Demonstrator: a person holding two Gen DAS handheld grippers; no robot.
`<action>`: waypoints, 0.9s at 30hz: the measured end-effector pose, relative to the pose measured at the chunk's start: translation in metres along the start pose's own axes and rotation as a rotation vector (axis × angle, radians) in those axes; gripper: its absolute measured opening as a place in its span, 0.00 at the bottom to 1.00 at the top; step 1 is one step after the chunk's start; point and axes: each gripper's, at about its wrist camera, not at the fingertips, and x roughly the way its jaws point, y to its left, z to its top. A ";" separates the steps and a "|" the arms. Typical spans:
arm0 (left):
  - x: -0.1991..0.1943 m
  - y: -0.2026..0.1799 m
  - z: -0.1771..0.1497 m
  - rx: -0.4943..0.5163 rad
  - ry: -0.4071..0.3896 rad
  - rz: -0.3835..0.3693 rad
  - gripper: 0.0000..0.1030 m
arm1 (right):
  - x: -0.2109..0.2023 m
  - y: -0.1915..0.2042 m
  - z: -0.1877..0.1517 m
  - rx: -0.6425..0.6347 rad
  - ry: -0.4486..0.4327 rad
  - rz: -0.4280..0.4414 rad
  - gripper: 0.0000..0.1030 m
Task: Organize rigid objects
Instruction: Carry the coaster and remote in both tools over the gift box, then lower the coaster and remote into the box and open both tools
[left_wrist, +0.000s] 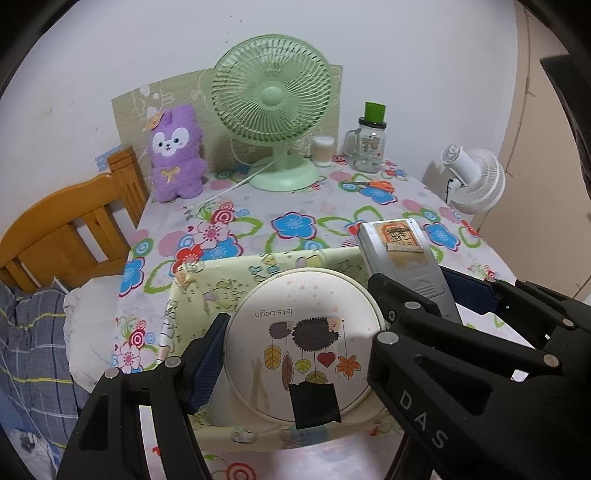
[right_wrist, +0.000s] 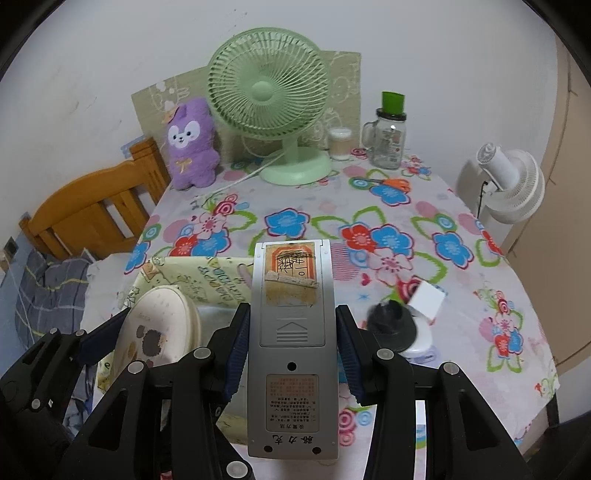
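Between right gripper (right_wrist: 291, 354) pads, remote (right_wrist: 291, 332) points lengthwise toward, apparently, fan (right_wrist: 269, 85).

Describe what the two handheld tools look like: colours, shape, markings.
Both the left tool and the right tool are matte black plastic with triangular cut-out fingers, silver round rivets and ribbed dark blue pads. White letters "DAS" mark one finger in the left wrist view.

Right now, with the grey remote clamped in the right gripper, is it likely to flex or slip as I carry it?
The grey remote looks like hard plastic, so it probably stays stiff. The right gripper grips its smooth side edges near mid-length, so slight sliding seems possible. The peeling sticker on its back looks fragile.
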 end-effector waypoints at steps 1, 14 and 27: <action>0.002 0.003 0.000 -0.002 0.003 0.002 0.73 | 0.003 0.002 0.000 0.000 0.004 0.003 0.46; 0.036 0.024 -0.010 -0.006 0.076 0.024 0.73 | 0.046 0.012 -0.005 0.028 0.110 0.000 0.47; 0.042 0.034 -0.017 -0.056 0.108 0.028 0.86 | 0.045 0.025 -0.006 -0.083 0.087 -0.027 0.73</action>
